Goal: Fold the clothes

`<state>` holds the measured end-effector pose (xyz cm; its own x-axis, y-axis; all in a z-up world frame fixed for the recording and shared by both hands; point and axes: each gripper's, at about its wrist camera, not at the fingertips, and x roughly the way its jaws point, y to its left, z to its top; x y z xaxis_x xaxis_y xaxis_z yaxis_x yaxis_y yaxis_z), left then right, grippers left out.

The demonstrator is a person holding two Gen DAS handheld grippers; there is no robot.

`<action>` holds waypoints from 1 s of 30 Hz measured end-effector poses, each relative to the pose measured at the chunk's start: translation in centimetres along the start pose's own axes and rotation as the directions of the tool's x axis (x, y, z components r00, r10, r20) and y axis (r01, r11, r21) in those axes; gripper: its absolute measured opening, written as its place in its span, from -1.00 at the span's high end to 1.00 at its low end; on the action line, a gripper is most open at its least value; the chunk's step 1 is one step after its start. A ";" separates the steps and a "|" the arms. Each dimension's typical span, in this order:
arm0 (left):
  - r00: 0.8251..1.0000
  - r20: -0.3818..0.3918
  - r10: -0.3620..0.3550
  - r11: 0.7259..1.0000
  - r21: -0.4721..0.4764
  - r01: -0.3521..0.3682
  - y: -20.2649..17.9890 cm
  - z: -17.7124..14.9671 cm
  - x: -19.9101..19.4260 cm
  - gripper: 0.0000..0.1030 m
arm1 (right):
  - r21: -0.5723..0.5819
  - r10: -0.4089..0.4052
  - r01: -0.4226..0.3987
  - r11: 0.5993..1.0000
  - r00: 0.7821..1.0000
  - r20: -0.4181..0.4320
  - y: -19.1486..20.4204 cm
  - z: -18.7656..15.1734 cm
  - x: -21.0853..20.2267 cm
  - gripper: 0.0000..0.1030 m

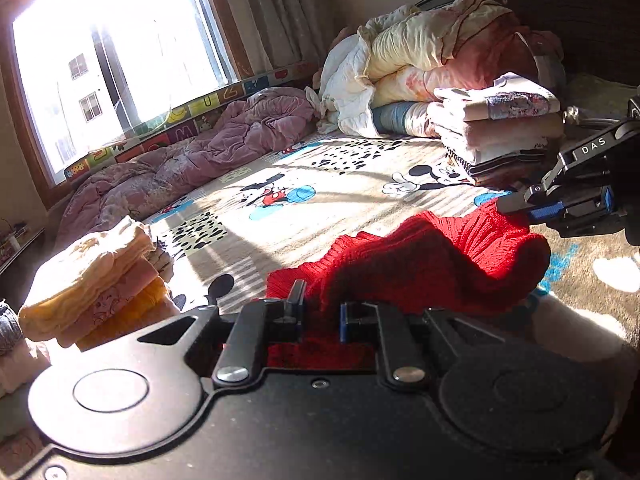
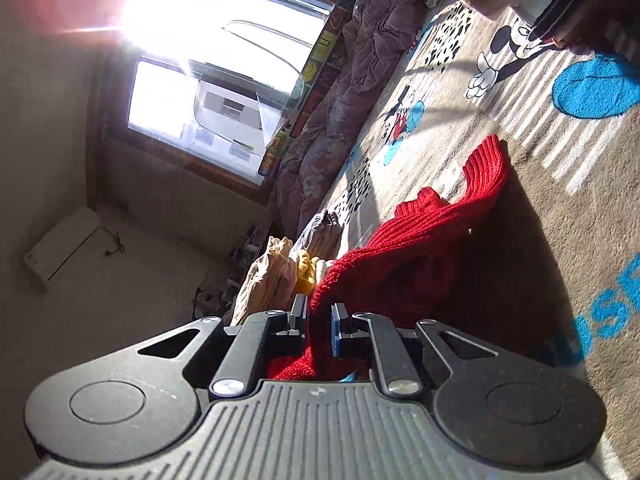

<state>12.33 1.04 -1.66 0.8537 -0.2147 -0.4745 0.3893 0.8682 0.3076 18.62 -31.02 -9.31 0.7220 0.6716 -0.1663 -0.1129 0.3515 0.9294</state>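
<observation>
I have both grippers clamped on the red sweater [image 1: 424,264], one at each end of it. My left gripper [image 1: 320,312] has its jaws clenched on knit fabric right in front of its camera, and red cloth fills the gap behind the pads. My right gripper [image 2: 320,316] grips the same way; from the left wrist view I can see it at the far end of the garment, pinching a ribbed edge. The sweater hangs between the two and sags onto the bed [image 1: 320,168], bunched rather than flat, with a ribbed cuff or hem lying out on the cartoon-print cover in the right wrist view.

Judging progress: a good share of the work looks done. A folded stack [image 1: 500,128] sits near the quilts [image 1: 420,52] by the headboard, and a second pile [image 1: 92,280] of yellow and pink pieces sits at the near left corner of the bed. The sweater is the piece in hand, and it is not yet folded; I would say it is being laid down to spread out. What is left for it is smoothing, folding in the sleeves, doubling the body, and adding it to a stack. I cannot tell whether more unfolded clothes wait out of view.
</observation>
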 end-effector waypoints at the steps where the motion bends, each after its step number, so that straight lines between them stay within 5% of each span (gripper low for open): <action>1: 1.000 -0.026 -0.010 1.000 0.011 0.010 -1.3 -1.6 -0.1 0.74 | 0.028 -0.027 0.027 0.999 1.000 -0.016 -1.4 -1.4 -0.4 0.71; 8: 0.991 -0.116 0.061 0.998 0.010 -0.060 -5.1 -6.8 -0.9 0.70 | 0.018 -0.122 0.124 0.992 0.989 -0.089 -4.2 -7.4 -2.1 0.71; 12: 0.989 -0.145 0.003 0.999 -0.035 -0.008 -5.3 -8.0 -2.3 0.46 | 0.002 -0.173 0.174 0.985 0.980 -0.102 -4.7 -9.1 -3.1 0.72; 14: 0.988 -0.148 -0.033 0.995 -0.098 0.019 -4.2 -8.6 -3.5 0.11 | -0.011 -0.177 0.177 0.984 0.979 -0.103 -5.1 -9.5 -4.2 0.72; 17: 0.993 -0.107 -0.040 0.944 -0.331 0.002 -0.7 -9.8 -5.1 0.05 | 0.016 -0.096 0.097 0.995 0.994 -0.050 -5.5 -9.8 -5.6 0.71; 18: 0.995 -0.084 -0.049 0.880 -0.474 0.003 1.3 -10.5 -5.5 0.04 | 0.019 -0.089 0.089 0.996 0.996 -0.031 -5.5 -9.5 -5.7 0.68; 20: 0.997 -0.022 -0.075 0.678 -0.734 0.035 4.9 -12.6 -5.8 -0.06 | 0.019 -0.076 0.075 0.997 0.997 0.006 -5.3 -9.0 -5.8 0.38; 22: 0.995 0.036 -0.095 0.492 -0.867 0.078 6.7 -14.6 -5.3 -0.11 | -0.015 -0.066 0.066 0.998 0.998 0.020 -4.7 -8.3 -5.2 -0.06; 23: 0.994 0.050 -0.099 0.420 -0.903 0.087 7.3 -15.4 -4.9 -0.11 | -0.035 -0.062 0.063 0.997 0.998 0.021 -4.4 -8.1 -4.9 -0.13; 27: 0.994 0.043 -0.102 0.274 -0.959 0.070 8.3 -17.0 -2.6 -0.11 | -0.166 -0.111 0.109 0.980 0.994 -0.002 -3.2 -7.8 -2.7 -0.26; 30: 0.996 0.044 -0.080 0.230 -0.971 0.061 9.7 -16.9 -0.9 -0.09 | -0.216 -0.167 0.164 0.962 0.986 0.008 -3.1 -8.0 -1.6 -0.24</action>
<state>9.53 17.23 -12.22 0.8341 -0.3028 -0.4611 -0.1942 0.6211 -0.7593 12.35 -28.00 -14.58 0.7363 0.5983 -0.3161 -0.1375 0.5897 0.7958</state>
